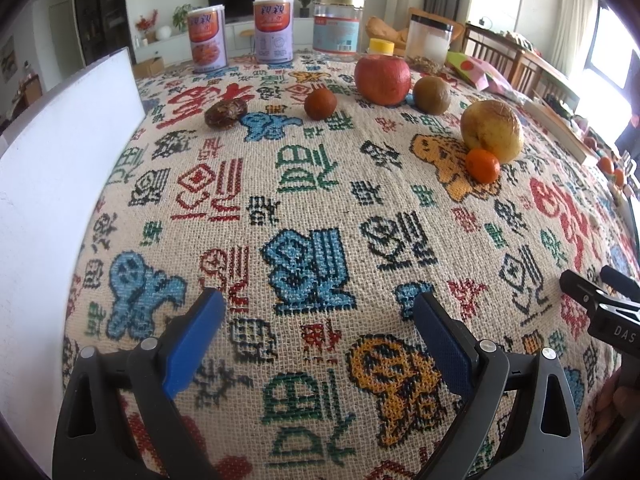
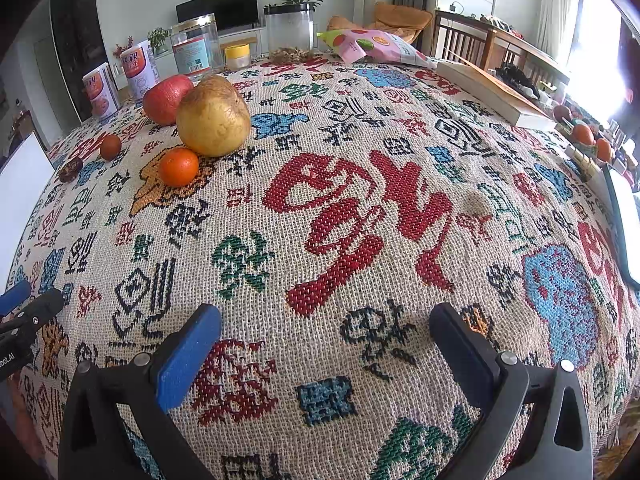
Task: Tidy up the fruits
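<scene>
Fruits lie on a patterned tablecloth (image 1: 320, 184). In the left wrist view: a red apple (image 1: 383, 79), a brown kiwi (image 1: 432, 89), a yellow pear (image 1: 492, 130), a small mandarin (image 1: 483, 165), a small brown round fruit (image 1: 320, 104) and a dark date-like fruit (image 1: 225, 113). In the right wrist view the pear (image 2: 213, 116), apple (image 2: 166, 98) and mandarin (image 2: 179, 167) sit far left. My left gripper (image 1: 318, 310) is open and empty, well short of the fruits. My right gripper (image 2: 326, 326) is open and empty over bare cloth.
Two printed cans (image 1: 207, 39), a clear jar (image 1: 336, 28), a black-lidded jar (image 1: 429, 42) and a yellow-lidded pot (image 1: 381, 46) line the far edge. A white board (image 1: 60, 168) stands at the left. A snack bag (image 2: 372, 46) and a book (image 2: 496, 92) lie at the far right.
</scene>
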